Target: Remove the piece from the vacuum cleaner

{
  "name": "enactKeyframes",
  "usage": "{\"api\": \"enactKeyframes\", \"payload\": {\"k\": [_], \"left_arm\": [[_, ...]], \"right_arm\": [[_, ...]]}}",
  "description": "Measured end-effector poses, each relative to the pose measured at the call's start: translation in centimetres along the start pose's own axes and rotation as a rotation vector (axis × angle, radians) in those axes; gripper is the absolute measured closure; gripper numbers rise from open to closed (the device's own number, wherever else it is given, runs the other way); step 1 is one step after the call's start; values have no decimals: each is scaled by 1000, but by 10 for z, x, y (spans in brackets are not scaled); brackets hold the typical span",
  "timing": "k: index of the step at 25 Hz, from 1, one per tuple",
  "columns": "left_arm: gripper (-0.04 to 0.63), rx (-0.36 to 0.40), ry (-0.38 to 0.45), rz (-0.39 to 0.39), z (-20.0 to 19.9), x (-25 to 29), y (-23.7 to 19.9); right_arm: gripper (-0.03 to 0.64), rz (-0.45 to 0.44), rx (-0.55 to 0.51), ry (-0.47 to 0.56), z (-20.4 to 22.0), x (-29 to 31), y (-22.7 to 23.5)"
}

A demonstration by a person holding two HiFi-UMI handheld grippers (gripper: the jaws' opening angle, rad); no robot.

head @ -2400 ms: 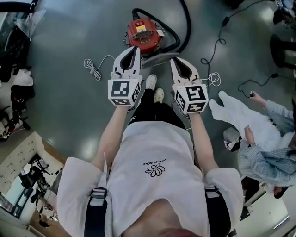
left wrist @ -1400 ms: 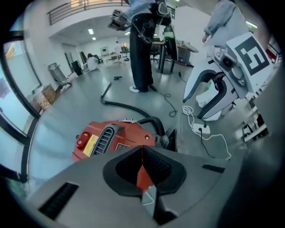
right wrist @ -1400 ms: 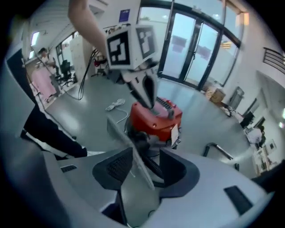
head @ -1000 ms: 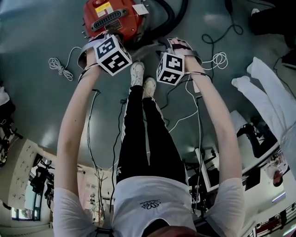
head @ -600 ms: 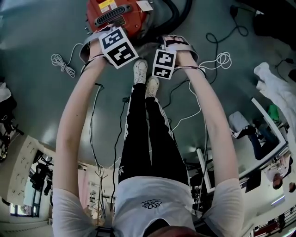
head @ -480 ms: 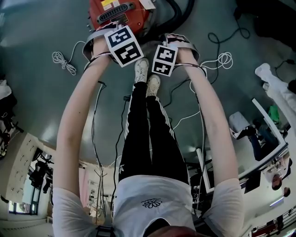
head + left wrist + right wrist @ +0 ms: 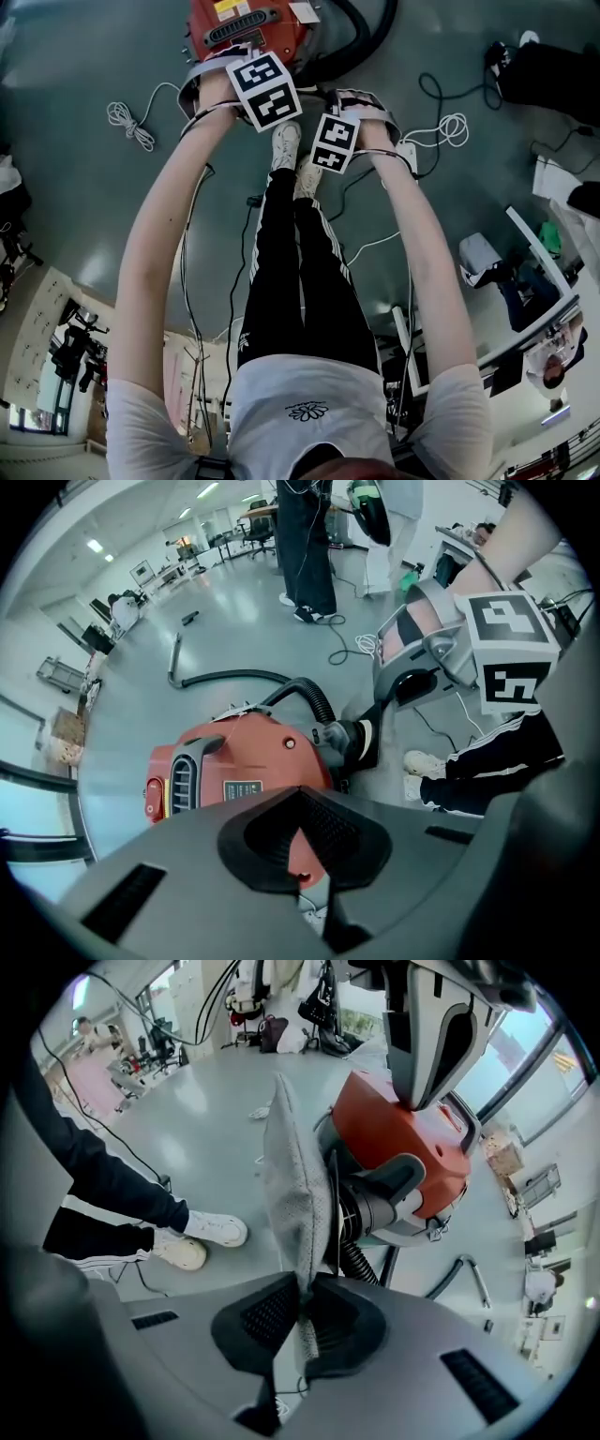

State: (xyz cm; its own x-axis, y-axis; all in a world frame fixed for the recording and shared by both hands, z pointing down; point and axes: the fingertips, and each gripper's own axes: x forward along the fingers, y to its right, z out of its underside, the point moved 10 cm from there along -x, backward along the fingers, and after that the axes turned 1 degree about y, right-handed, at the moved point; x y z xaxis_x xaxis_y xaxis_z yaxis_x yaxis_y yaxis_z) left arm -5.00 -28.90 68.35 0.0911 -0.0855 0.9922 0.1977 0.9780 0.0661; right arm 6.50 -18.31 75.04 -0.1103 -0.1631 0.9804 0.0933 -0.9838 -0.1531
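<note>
My right gripper (image 7: 302, 1321) has the cloth piece (image 7: 295, 1194). Its jaws have just been closing and now sit almost together, with the thin grey fabric pinched between them and running up out of the grip. The cloth stands on edge at the front of the vacuum (image 7: 403, 1138), right beside where the hose (image 7: 361, 1260) plugs in, so it is not free yet. To do this well, I judge I should keep the pinch firm and draw the cloth off steadily along its own plane, away from the red body. A sideways tug would drag it against the hose. The fabric looks soft and limp, so a jerk could make it slip out or tear. My left gripper (image 7: 300, 874) points straight down onto the top of the red casing, jaws together and nothing between them that I can see. I should press it there so the vacuum stays on the floor and does not follow the pull.
</note>
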Motion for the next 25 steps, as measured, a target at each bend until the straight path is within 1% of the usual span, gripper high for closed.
{"api": "enactKeyframes", "payload": {"k": [2,3,5,6,7,9,10,11,13,14,15,16,18,19,20,21,22,25], "left_arm": [[591,-10,2,-13,1,0,-1],[591,-27,5,-18,2,0,-1],[591,-69,12,-26,2,0,0],[590,-79,13,-31,3,0,1],[591,-82,14,-35,3,0,2],[591,-86,13,-35,2,1,2],[591,-92,13,-30,3,1,0],[591,-101,16,-23,3,1,-1],[591,-130,45,-3,7,2,-2],[591,-149,66,6,9,2,-2],[591,-162,84,10,11,2,-2],[591,-163,94,5,13,1,-2],[591,-141,94,-25,12,-1,0],[591,-134,89,-40,11,-2,2],[591,-134,86,-52,11,-3,3],[591,-139,86,-60,11,-4,4],[591,-145,91,-66,11,-4,5],[591,-160,119,-77,13,-3,5]], "right_arm": [[588,1,27,9,-2,0,1],[588,-1,68,18,-2,-1,0],[588,-11,183,40,0,-2,-6],[588,-3,205,44,1,-3,-10],[588,12,182,38,1,-3,-13],[588,30,103,19,-1,-2,-15],[588,21,108,20,-1,-2,-13],[588,-3,162,33,0,-1,-11],[588,-87,383,81,5,3,-5],[589,-123,468,99,8,5,-3],[589,-131,466,99,9,6,-2],[589,-111,374,81,7,7,-3],[589,-57,97,23,5,10,-5],[589,-51,-12,-4,6,12,-2],[589,-55,-93,-27,8,14,2],[589,-61,-149,-45,10,15,8],[589,-66,-182,-58,10,17,13],[589,-56,-205,-79,10,18,13]]}}
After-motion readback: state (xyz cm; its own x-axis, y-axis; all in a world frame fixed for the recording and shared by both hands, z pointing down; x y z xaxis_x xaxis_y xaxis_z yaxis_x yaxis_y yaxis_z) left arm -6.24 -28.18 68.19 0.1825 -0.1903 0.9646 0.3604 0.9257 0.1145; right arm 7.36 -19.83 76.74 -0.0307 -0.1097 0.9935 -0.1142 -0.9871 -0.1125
